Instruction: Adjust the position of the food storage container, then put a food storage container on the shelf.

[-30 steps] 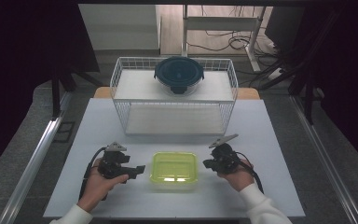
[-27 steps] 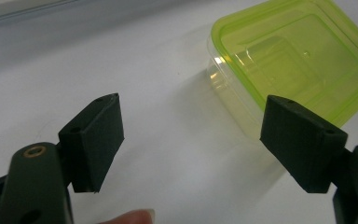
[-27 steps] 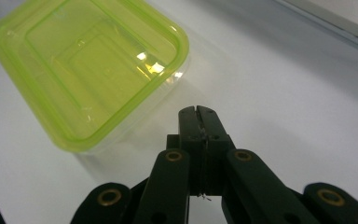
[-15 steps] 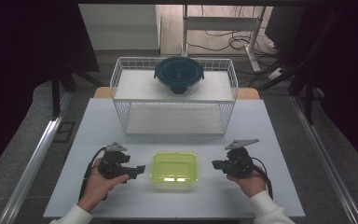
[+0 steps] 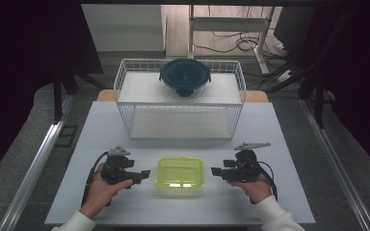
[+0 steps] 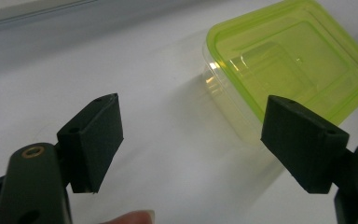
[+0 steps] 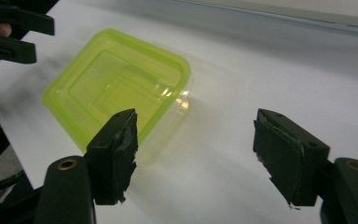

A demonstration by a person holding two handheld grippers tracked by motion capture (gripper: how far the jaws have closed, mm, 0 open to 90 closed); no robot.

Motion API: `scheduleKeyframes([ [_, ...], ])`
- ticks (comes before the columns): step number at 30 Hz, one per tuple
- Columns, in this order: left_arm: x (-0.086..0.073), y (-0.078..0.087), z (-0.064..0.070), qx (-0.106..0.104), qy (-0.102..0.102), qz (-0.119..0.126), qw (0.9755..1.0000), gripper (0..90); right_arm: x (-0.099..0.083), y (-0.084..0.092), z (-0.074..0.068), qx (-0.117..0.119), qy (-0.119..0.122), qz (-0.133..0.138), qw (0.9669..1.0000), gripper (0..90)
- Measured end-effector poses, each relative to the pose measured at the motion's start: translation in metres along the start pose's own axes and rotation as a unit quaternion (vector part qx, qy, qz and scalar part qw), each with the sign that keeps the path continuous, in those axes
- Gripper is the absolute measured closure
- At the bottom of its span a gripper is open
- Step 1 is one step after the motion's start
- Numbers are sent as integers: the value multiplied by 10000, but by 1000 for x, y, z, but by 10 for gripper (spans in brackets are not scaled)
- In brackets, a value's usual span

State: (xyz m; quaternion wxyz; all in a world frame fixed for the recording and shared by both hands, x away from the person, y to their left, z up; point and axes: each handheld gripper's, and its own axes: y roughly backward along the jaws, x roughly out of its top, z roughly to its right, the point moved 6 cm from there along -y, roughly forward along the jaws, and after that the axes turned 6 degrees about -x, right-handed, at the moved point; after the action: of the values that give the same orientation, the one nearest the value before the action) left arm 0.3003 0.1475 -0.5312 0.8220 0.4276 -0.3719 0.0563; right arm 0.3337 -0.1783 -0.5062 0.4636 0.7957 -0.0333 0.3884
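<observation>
Green-lidded container (image 5: pixel 180 174), no readable label, between two open tools

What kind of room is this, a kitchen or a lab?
Probably a lab or test room, not a kitchen: a plain white table with a wire rack, loose cables on the floor behind, and dark curtains around it.

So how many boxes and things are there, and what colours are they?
Green: 1, the lidded green box on the white table.
Dark blue: 1, the round lidded bowl.
White: 1, the wire rack under it.
Black: 2, the left gripper and right gripper.
Total: 5.
</observation>
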Motion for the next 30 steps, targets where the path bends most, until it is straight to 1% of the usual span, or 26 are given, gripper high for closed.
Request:
scheduleKeyframes([
  [3, 1, 0, 1, -24, 40, 30, 10000, 201, 0, -3, -3, 98, -73, -26, 9999, 286],
  [4, 2, 0, 2, -51, 76, 43, 9999, 196, 0, -5, -6, 179, -188, -60, 9996, 288],
  [6, 4, -1, 2, -69, 163, 117, 9998, 193, 0, -6, -7, 215, -228, -65, 9995, 288],
  [8, 6, -2, 2, -84, 250, 175, 9995, 171, 2, -6, -9, 216, -268, -73, 9994, 289],
  [11, 8, -5, 2, -247, 389, 196, 9987, 167, 2, -9, -11, 237, -295, -102, 9992, 296],
  [14, 8, -8, 3, -399, 485, 181, 9979, 167, 0, -14, -13, 263, -300, -170, 9991, 310],
  [16, 9, -12, 4, -538, 573, 181, 9967, 169, 0, -17, -16, 328, -317, -189, 9988, 320],
  [17, 10, -14, 4, -624, 642, 176, 9958, 173, 0, -19, -17, 382, -377, -186, 9984, 327],
  [18, 10, -16, 4, -705, 734, 183, 9946, 181, -1, -22, -18, 503, -522, -185, 9972, 361],
  [19, 10, -18, 3, -786, 822, 195, 9933, 181, -1, -22, -18, 503, -522, -185, 9972, 361],
  [20, 10, -20, 3, -888, 911, 182, 9917, 185, -1, -23, -17, 566, -600, -211, 9964, 370],
  [21, 10, -21, 2, -950, 972, 187, 9905, 191, -2, -25, -17, 614, -700, -220, 9954, 373],
  [22, 10, -23, 2, -1012, 1026, 184, 9894, 206, -4, -28, -15, 678, -855, -273, 9937, 376],
  [23, 10, -23, 2, -1012, 1026, 184, 9894, 210, -4, -28, -15, 678, -855, -273, 9937, 376],
  [24, 11, -24, 2, -1028, 1046, 187, 9890, 214, -4, -30, -15, 694, -911, -290, 9930, 379],
  [25, 11, -25, 2, -1045, 1070, 185, 9886, 214, -4, -30, -15, 694, -911, -290, 9930, 379],
  [28, 11, -29, 3, -1140, 1150, 175, 9867, 237, -5, -33, -15, 684, -936, -297, 9928, 384],
  [30, 10, -33, 4, -1246, 1189, 119, 9850, 269, -5, -35, -15, 682, -977, -298, 9924, 401],
])
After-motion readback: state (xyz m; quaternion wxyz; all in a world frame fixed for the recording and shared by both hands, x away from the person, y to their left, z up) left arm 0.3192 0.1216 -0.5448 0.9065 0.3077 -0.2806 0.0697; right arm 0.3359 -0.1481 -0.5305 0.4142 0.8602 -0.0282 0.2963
